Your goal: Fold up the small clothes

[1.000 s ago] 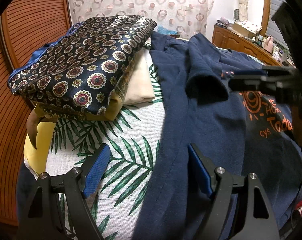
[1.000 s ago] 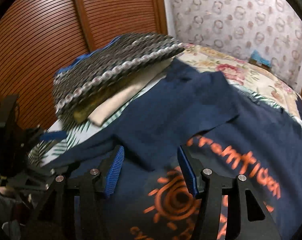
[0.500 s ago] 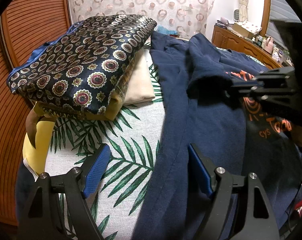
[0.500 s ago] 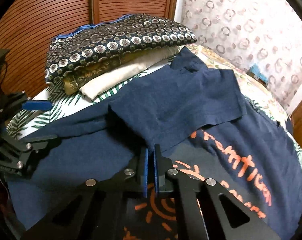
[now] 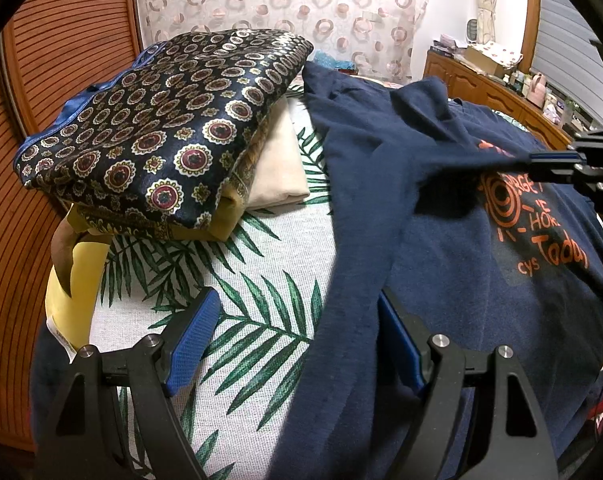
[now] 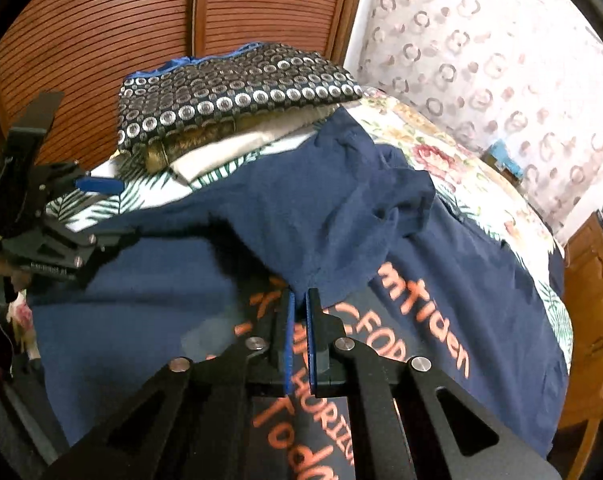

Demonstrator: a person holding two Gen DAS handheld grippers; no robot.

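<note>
A navy T-shirt [image 5: 441, 248] with orange print lies on the palm-leaf bedspread [image 5: 237, 264]; it also shows in the right wrist view [image 6: 189, 320]. My right gripper [image 6: 298, 300] is shut on the hem of its folded-in sleeve [image 6: 341, 216] and holds it lifted above the orange print. It shows in the left wrist view [image 5: 557, 158] at the right edge. My left gripper [image 5: 297, 332] is open and empty, its jaws astride the shirt's left side edge near the bed's near end; it also shows in the right wrist view [image 6: 101, 188].
A stack of folded cloths topped by a dark medallion-patterned one [image 5: 161, 128] sits left of the shirt. A yellow item [image 5: 77, 280] hangs at the bed's left edge. Slatted wooden doors [image 6: 101, 20] stand behind. A wooden dresser [image 5: 493, 88] is at the far right.
My right gripper closed on the sleeve hem, then lifted and pulled it across the shirt, stretching the sleeve taut. My left gripper stayed open and still.
</note>
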